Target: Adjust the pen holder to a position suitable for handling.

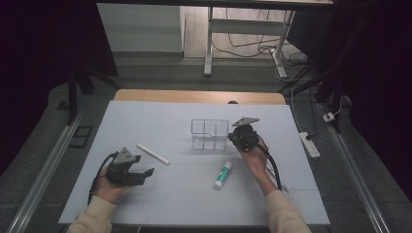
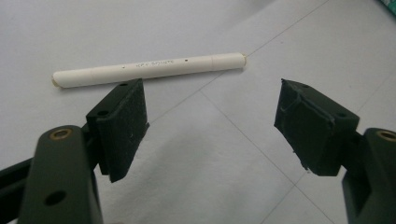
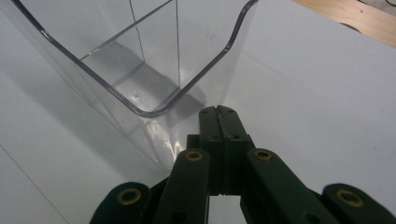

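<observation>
**On the bench: white pen ahead of the open left hand-held gripper, clear organizer at the closed right one**

Nearest the person, the left hand-held gripper (image 1: 145, 173) rests low over the white bench (image 1: 160, 204), its jaws spread wide apart with nothing between them. Just beyond its tips lies a white pen (image 2: 148, 69), flat on the bench; in the left gripper view its long axis runs crosswise to the jaws, and in the high view it lies diagonally, one end toward the far left, the other toward the near right. Pen and gripper stay apart. To the right, a glue stick (image 1: 223, 174) with a green cap lies flat, pointing away and slightly right, between the two hands. Farther on, the right hand-held gripper (image 3: 219, 116) has its jaws pressed together, holding nothing; its tips sit just beside the rounded near corner of a clear divided organizer (image 3: 140, 60), which stands upright mid-bench. Whether they touch its wall I cannot tell. Beyond the organizer the bench's wooden edge (image 1: 194, 95) shows.
</observation>
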A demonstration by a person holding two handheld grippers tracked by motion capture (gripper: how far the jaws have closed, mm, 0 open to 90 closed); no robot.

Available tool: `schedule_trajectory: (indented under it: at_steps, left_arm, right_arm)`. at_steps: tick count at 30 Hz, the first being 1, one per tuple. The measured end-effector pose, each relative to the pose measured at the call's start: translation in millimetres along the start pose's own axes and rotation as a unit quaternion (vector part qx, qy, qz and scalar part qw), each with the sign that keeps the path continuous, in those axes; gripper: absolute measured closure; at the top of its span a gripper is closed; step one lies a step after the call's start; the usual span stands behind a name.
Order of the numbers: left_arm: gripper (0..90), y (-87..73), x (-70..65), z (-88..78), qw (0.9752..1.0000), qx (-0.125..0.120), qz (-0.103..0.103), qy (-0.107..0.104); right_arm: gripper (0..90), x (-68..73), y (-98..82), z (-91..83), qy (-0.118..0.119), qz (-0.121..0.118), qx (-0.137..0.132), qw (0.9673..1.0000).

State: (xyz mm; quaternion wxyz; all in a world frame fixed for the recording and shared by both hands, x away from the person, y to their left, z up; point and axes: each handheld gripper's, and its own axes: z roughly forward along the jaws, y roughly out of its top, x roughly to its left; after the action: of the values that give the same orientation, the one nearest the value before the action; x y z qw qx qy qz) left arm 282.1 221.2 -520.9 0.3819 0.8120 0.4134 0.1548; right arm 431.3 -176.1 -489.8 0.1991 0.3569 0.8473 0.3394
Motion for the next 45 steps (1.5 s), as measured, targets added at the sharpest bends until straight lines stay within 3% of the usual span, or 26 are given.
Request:
schedule_trajectory:
  at_steps: [36,45]
  left_arm:
    - [25.5,-0.1,-0.3,1.5,1.0,0.005,0.001,0.002]
    - [25.5,-0.4,0.4,0.8,1.0,0.003,-0.002,0.003]
  right_arm:
    - [89.1,21.2,14.2,18.6,0.015,-0.022,0.001,0.9997]
    - [89.1,14.3,13.5,2.3,0.018,-0.013,-0.011,0.9997]
